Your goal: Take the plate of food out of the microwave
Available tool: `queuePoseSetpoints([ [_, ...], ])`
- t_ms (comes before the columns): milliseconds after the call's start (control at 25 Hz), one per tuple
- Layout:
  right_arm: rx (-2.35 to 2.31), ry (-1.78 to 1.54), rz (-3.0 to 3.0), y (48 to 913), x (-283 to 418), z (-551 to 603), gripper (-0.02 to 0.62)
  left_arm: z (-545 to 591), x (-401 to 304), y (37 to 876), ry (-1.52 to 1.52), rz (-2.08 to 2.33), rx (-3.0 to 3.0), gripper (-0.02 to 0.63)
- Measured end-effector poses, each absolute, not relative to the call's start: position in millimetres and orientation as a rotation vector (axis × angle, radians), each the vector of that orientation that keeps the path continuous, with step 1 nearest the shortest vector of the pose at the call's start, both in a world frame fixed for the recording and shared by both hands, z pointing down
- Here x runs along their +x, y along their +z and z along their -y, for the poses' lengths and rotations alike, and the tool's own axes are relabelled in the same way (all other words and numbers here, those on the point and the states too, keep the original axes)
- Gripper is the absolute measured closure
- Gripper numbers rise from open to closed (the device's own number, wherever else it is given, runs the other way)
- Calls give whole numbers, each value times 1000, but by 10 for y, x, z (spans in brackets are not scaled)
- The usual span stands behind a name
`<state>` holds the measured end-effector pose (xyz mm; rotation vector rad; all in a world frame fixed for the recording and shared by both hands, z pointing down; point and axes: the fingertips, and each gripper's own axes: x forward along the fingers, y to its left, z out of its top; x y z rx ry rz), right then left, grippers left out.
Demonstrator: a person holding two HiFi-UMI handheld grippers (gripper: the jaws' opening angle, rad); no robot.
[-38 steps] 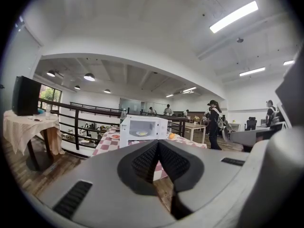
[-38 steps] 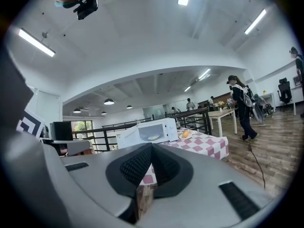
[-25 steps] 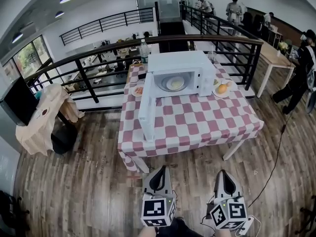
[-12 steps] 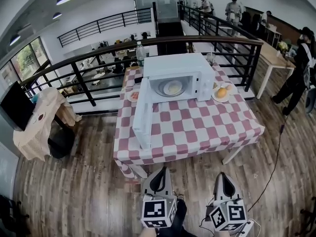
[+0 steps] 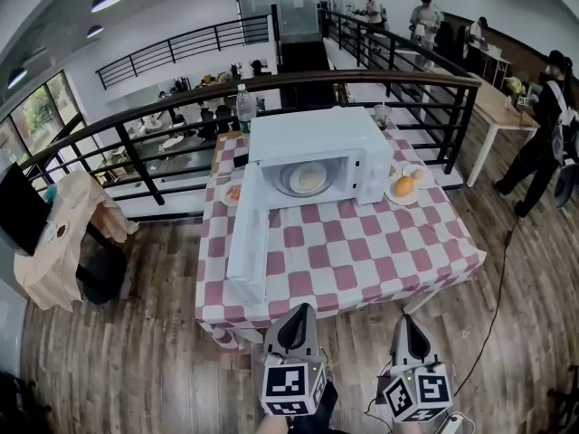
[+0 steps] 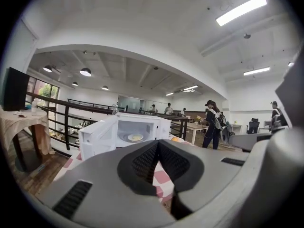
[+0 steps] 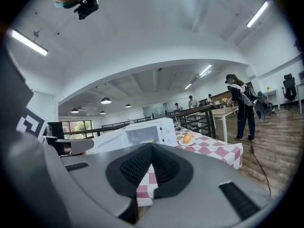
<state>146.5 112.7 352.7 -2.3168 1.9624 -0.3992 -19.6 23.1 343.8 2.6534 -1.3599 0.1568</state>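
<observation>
The approach is the step in hand. Both grippers sit at the bottom of the head view, short of the near edge of the bench (image 5: 362,260), and neither touches anything. The left gripper (image 5: 300,309) has its jaws pressed together with nothing between them. The right gripper (image 5: 404,320) is the same, closed and empty.

The plate of food (image 5: 306,178) lies on the floor of the cavity inside the microwave (image 5: 312,152), in the upper middle of the frame. The microwave door (image 5: 247,242) stands wide open, swung out toward the lower left, so I judge no opening is needed. The next move calls for closing in over the checked cloth, parting a pair of jaws, and going in level to take the plate by its near rim.

Room is fair, as the cloth in front of the cavity is bare. The open door walls off the left side, so the left gripper would have to pass right of the door's edge. A second plate (image 5: 404,186) with something orange on it sits just right of the microwave. The cavity's roof and side walls leave little room to tilt the plate coming out. A person (image 5: 543,134) at the far right stands well apart.
</observation>
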Motion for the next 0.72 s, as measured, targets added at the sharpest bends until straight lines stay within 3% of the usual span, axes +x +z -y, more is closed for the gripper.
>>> queuePoseSetpoints([
  [720,-2333,-411,-1965,3614,1797,176,601,1044,89,3545,157,1353,2630,598],
])
